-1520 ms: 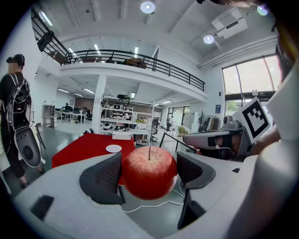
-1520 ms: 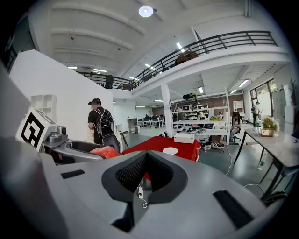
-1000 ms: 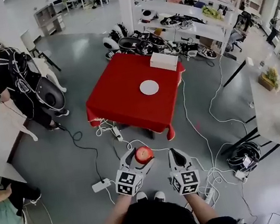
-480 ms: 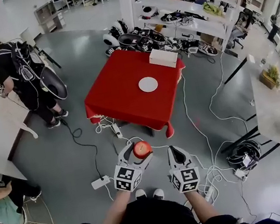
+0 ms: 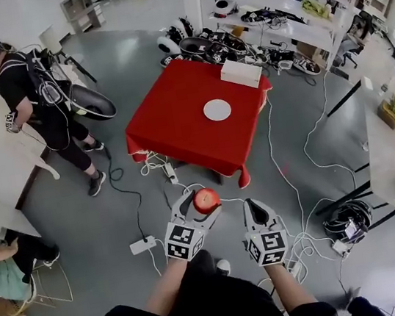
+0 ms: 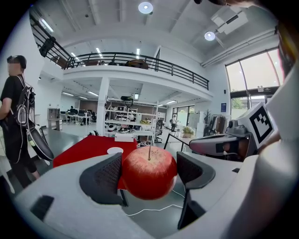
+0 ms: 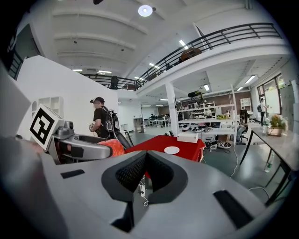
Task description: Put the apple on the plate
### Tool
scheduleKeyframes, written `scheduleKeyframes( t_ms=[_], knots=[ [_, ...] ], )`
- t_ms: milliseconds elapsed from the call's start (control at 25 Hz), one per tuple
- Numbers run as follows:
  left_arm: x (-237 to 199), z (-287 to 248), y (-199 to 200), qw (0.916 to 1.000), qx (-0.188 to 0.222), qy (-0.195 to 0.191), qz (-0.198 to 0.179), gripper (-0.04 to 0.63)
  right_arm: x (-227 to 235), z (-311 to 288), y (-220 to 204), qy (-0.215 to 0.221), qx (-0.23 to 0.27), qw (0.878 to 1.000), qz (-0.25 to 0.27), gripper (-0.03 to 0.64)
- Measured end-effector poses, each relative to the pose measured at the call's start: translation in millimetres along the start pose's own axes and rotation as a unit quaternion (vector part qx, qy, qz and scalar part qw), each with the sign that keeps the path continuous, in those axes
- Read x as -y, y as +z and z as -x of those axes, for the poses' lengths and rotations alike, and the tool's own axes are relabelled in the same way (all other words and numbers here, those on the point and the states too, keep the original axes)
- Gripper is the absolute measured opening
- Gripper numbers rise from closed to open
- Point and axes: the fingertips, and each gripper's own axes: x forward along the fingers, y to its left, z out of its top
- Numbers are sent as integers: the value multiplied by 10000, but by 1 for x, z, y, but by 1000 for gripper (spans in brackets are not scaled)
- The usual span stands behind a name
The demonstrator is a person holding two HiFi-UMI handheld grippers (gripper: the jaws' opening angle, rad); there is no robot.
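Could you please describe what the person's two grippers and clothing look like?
Both the left claw and right claw are light grey moulded shells with dark ribbed pads, each carrying a white cube printed with black square markers. The person's top is black.

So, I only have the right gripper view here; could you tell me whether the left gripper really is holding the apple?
Observer: Yes. The left gripper view shows the apple, stem up, clamped between the jaws of the left gripper.
Operator: Thank you. Where are we relative to the table?
Observer: In the head view, the left gripper and the right gripper are both over the grey floor, short of the red table where the plate lies.
Operator: Is there anything underfoot?
Observer: A white power strip lies on the floor to our left.
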Motion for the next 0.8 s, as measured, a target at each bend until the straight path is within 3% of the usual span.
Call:
scheduleKeyframes(
  t_ms=[400, 800],
  knots=[
    [-15, -29, 7, 10000, 30, 71, 45, 373, 22, -21, 5, 41, -28, 10000, 23, 11],
    [-67, -106, 21, 9999, 46, -58, 112, 373, 59, -94, 14, -34, -109, 9999, -5, 11]
  ],
)
